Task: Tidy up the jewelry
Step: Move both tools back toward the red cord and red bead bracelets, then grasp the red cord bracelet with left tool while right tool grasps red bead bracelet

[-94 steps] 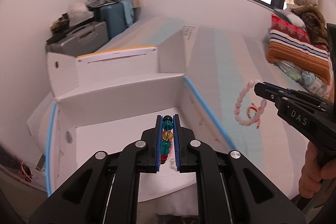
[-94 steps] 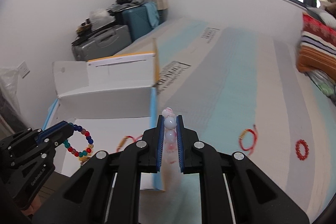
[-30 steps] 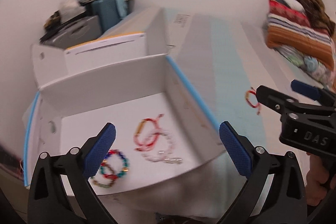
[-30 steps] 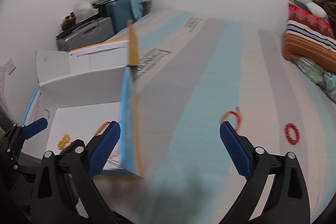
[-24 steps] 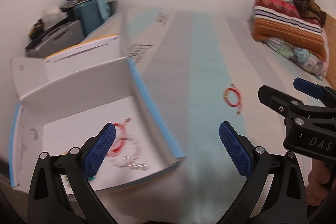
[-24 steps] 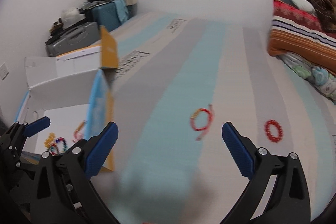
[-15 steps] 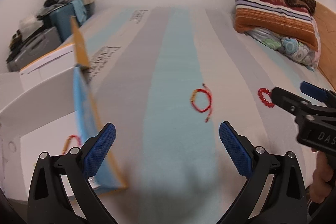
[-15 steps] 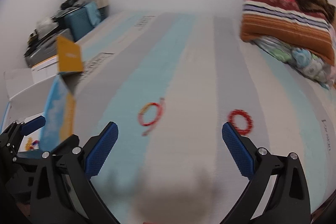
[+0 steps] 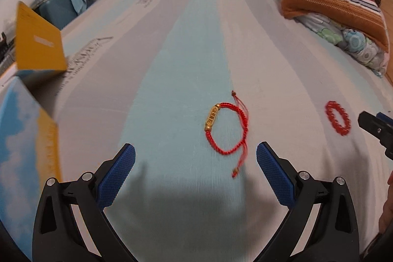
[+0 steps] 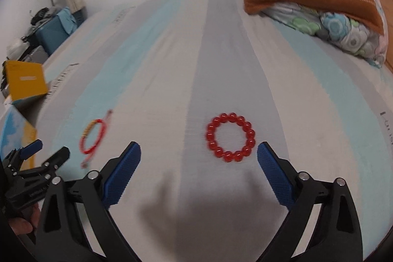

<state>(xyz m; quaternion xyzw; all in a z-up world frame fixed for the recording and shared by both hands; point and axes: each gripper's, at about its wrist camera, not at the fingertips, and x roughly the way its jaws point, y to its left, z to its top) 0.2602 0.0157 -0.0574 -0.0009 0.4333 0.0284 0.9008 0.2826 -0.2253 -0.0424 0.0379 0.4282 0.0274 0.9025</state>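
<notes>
A red cord bracelet (image 9: 227,130) lies flat on the striped mattress (image 9: 172,80): a woven red string loop with an oblong gold bead on its left side and two loose knotted tails trailing off the right. To its right, well apart, lies a red bead bracelet (image 10: 230,136), a closed ring of round glossy red beads.

The left gripper (image 9: 195,176) hangs over the mattress with its blue-padded fingers (image 9: 117,176) spread wide and nothing between them; the cord bracelet lies just ahead of the tips, nearer the right finger than the left. The right gripper (image 10: 198,176) is likewise wide apart, its jaws having just been closing slightly with nothing between them; the bead bracelet lies just beyond the tips, close to the right finger (image 10: 276,178), and whether it touches that pad is hard to tell, though it seems clear of it.

Left of the cord bracelet, at the mattress edge, stands a cardboard box (image 9: 27,129) with a yellow flap
</notes>
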